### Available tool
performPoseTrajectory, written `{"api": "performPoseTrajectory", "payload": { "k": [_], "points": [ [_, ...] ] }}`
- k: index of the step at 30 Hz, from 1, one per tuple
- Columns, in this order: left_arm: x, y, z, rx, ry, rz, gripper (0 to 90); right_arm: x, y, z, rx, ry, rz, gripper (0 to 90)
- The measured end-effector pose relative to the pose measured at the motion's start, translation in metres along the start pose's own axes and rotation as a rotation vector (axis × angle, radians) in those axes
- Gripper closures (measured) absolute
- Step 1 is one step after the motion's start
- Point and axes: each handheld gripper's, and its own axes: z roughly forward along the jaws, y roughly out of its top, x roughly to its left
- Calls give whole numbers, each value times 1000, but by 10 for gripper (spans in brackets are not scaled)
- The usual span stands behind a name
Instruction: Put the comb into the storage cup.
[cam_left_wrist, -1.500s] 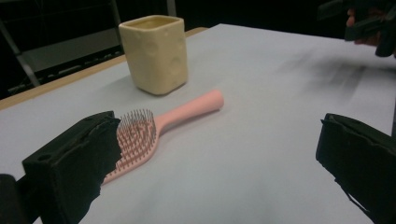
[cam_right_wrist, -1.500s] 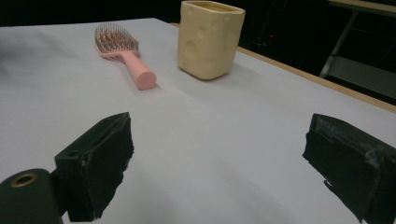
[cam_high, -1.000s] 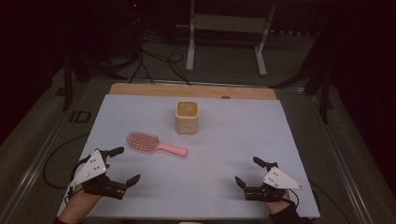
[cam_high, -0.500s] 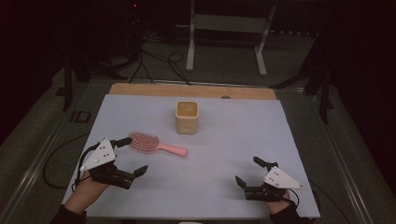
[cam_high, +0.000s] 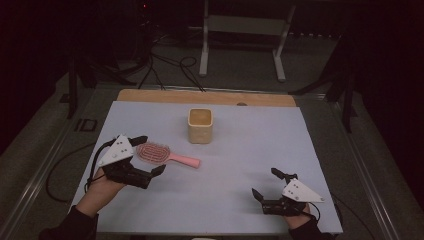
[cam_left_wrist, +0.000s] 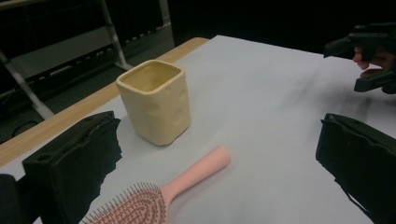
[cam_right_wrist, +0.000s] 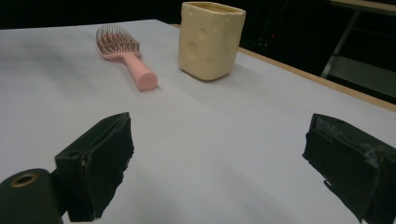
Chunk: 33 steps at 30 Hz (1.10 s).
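1. Pink hairbrush (cam_high: 162, 155) lying flat on the white table (cam_high: 240, 165), bristles up, handle pointing toward the middle.
2. Yellow cup (cam_high: 200, 125) standing upright just behind the brush, near but not touching (open top, looks empty).
3. Left gripper (cam_high: 149, 156) right at the brush head, jaws wide apart, one on each side, nothing held yet.
4. Right gripper (cam_high: 265, 185) well away near the front corner, jaws apart too, holding nothing.
5. Best to go for the thin pink handle, not the spiky head (bristles could slip or bend).
6. So: slide the left gripper along a little, toward the handle.
7. Go low, close to the table, with the handle sitting between the two black jaws.
8. Squeeze slowly and straight across the handle, not at a slant.
9. Watch out for the cup (easy to bump and knock over).
10. Lift gently once the grip feels firm.
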Motion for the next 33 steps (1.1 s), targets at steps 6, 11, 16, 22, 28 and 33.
{"api": "performPoseTrajectory", "payload": {
  "k": [6, 11, 16, 22, 28, 33],
  "points": [
    [-2, 10, 15, 34, 3, -15, 0, -1, 0, 0, -3, 1, -3, 77],
    [-2, 14, 29, 72, -25, -55, 0, -1, 0, 0, -2, 3, 3, 77],
    [-3, 13, 45, 111, 10, -69, 0, -1, 0, 0, -5, 4, 3, 77],
    [-2, 10, 62, 130, 3, -86, 0, -1, 0, 0, -3, 4, 7, 77],
    [-2, 6, 76, 132, 4, -94, 0, -1, -1, 0, -2, 6, 6, 77],
    [-2, 2, 85, 121, 6, -104, 18, -1, -1, 0, -3, 5, 4, 77]
  ]
}}
